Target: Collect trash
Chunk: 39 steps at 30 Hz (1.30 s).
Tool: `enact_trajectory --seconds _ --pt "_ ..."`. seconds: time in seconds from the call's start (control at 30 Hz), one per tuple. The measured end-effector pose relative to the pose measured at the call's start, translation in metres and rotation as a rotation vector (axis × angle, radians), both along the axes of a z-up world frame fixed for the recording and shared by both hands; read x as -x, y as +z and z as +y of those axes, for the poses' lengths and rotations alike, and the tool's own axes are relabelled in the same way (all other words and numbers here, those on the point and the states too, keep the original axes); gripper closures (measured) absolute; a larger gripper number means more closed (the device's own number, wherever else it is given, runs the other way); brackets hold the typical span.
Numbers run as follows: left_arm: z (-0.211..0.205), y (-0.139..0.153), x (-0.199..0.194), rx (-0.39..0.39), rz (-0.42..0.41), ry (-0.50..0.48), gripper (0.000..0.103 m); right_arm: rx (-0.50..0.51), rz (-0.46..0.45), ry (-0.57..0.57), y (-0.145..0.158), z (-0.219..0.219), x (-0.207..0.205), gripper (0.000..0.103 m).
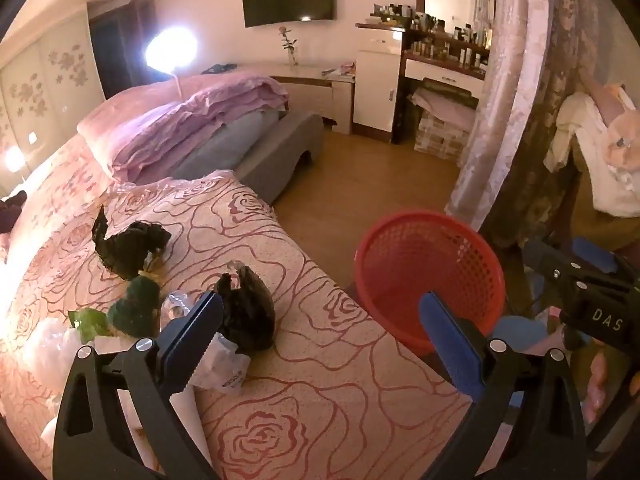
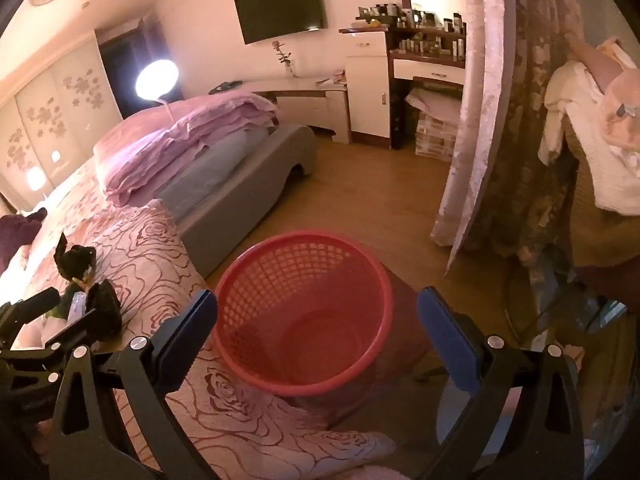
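Trash lies on the rose-patterned bedspread (image 1: 320, 380): a crumpled black bag (image 1: 248, 312), another black bag (image 1: 128, 248) farther back, a dark green wad (image 1: 136, 304), clear plastic (image 1: 176, 308) and a white wrapper (image 1: 224, 372). My left gripper (image 1: 320, 336) is open and empty above the bed edge, its left finger beside the near black bag. A red mesh basket (image 1: 432, 276) stands on the floor by the bed. My right gripper (image 2: 316, 328) is open and empty right above the basket (image 2: 304, 312). The black bags (image 2: 76, 260) also show in the right wrist view.
A grey bench (image 2: 240, 184) with folded pink bedding (image 2: 192, 136) stands at the bed's foot. A patterned curtain (image 2: 520, 120) hangs at the right. A white dresser (image 2: 368, 88) with several bottles lines the far wall. A bright lamp (image 1: 172, 46) glares. Wooden floor (image 1: 360, 184) lies between.
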<state>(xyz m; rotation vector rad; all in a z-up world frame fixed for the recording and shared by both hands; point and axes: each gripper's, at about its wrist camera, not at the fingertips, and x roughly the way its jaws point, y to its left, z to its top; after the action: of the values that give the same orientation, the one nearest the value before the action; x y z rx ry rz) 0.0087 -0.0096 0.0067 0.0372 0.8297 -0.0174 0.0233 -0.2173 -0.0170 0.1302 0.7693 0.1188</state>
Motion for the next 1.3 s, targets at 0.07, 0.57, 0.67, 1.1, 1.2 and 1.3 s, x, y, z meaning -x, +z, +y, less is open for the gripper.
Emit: enact_trajectory --seconds 0.07,0.57,0.67,1.1,1.2,1.3 --pt "0.0015 0.0001 -0.0007 0.002 0.0 0.003 0.008 0.0 0.0 0.0 0.0 0.0003 0.0004 0.006" --pt "0.0049 -0.0046 0.0014 -0.001 0.007 0.019 0.008 0.001 0.004 0.004 -0.0024 0.0024 0.0022 0.006" --pt "0.0058 -0.0053 0.0018 0.0 0.01 0.023 0.008 0.0 0.006 0.006 -0.003 0.0031 0.0026 0.006" --pt "0.0049 -0.009 0.001 -0.003 0.015 0.018 0.008 -0.004 0.014 0.009 -0.0068 0.0051 0.0029 0.006" --pt "0.0043 -0.0088 0.0006 -0.002 0.015 0.017 0.008 -0.007 0.015 0.009 -0.0069 0.005 0.003 0.006" --pt "0.0041 -0.0088 0.0006 -0.004 0.015 0.018 0.008 -0.006 0.014 0.008 -0.007 0.005 0.0033 0.006"
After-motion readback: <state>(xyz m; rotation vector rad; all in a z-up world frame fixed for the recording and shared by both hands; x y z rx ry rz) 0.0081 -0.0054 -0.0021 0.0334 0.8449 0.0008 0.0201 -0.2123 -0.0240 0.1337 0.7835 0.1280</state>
